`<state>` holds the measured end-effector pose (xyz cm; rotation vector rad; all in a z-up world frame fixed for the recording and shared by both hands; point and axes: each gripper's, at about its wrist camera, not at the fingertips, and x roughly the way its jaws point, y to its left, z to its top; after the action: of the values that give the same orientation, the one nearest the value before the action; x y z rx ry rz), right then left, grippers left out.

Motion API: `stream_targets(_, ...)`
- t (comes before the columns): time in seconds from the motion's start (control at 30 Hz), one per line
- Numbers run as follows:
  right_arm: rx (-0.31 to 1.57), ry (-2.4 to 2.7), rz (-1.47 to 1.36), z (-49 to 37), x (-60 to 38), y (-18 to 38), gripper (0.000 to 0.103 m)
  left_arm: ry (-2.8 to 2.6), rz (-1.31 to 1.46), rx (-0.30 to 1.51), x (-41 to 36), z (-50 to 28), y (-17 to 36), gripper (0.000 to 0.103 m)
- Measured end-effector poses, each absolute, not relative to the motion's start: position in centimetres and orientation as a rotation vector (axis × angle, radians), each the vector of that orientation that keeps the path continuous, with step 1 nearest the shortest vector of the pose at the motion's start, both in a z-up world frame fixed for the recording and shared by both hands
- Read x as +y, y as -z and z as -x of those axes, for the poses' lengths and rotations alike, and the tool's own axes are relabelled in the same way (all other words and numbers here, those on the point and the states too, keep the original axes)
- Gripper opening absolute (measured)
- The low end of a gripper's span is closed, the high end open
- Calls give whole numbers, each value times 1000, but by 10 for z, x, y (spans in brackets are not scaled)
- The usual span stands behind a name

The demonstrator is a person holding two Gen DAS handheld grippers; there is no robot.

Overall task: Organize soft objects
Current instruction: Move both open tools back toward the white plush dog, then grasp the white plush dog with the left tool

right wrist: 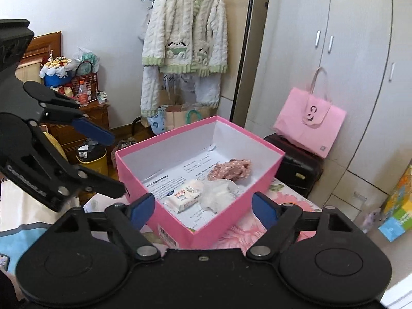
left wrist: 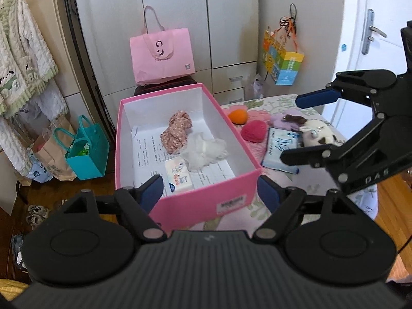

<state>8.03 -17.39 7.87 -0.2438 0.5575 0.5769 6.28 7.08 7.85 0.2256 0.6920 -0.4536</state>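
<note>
The pink box (left wrist: 206, 200) sits open on the flowered bed (left wrist: 280, 103) as the collecting place, and it already holds a floral cloth (left wrist: 176, 132), a white mesh puff (left wrist: 206, 150) and a tissue pack (left wrist: 179, 176) on its paper-lined floor. Both the left claw (left wrist: 210, 189) and the right claw (right wrist: 203, 207) hang spread and empty near the box, probably free for the next pick. Just beside the box wait an orange ball (left wrist: 238, 116), a red yarn ball (left wrist: 254, 130), a flat tissue packet (left wrist: 279, 152) and a plush toy (left wrist: 315, 134), likely next.
</note>
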Motion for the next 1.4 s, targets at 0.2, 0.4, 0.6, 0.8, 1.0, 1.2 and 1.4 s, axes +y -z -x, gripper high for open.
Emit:
stream_targets(0.2, 538, -558, 226, -48, -196, -81, 94, 498, -241, 684, 65, -36, -80, 89)
stream_targets(0.4, 513, -479, 257, -7, -219, -70, 99, 557, -235, 682, 57, -18, -68, 98)
stream_targets(0.6, 560, -420, 290, 20, -241, -49, 100, 565, -238, 713, 36, -18, -40, 102)
stream_targets(0.8, 574, -390, 242, 28, -268, -18, 100, 614, -238, 738, 5, -17, -16, 102)
stream_targets(1.0, 625, -374, 230, 19, -293, 18, 99, 731, -235, 760, -35, -24, -3, 102)
stream_targets(1.2, 544, -334, 159, 8, -315, 46, 99, 807, -260, 751, -77, -39, 12, 102)
stream_targets(1.4, 466, -236, 170, -19, -325, 80, 99, 820, -266, 672, -112, -60, 29, 100)
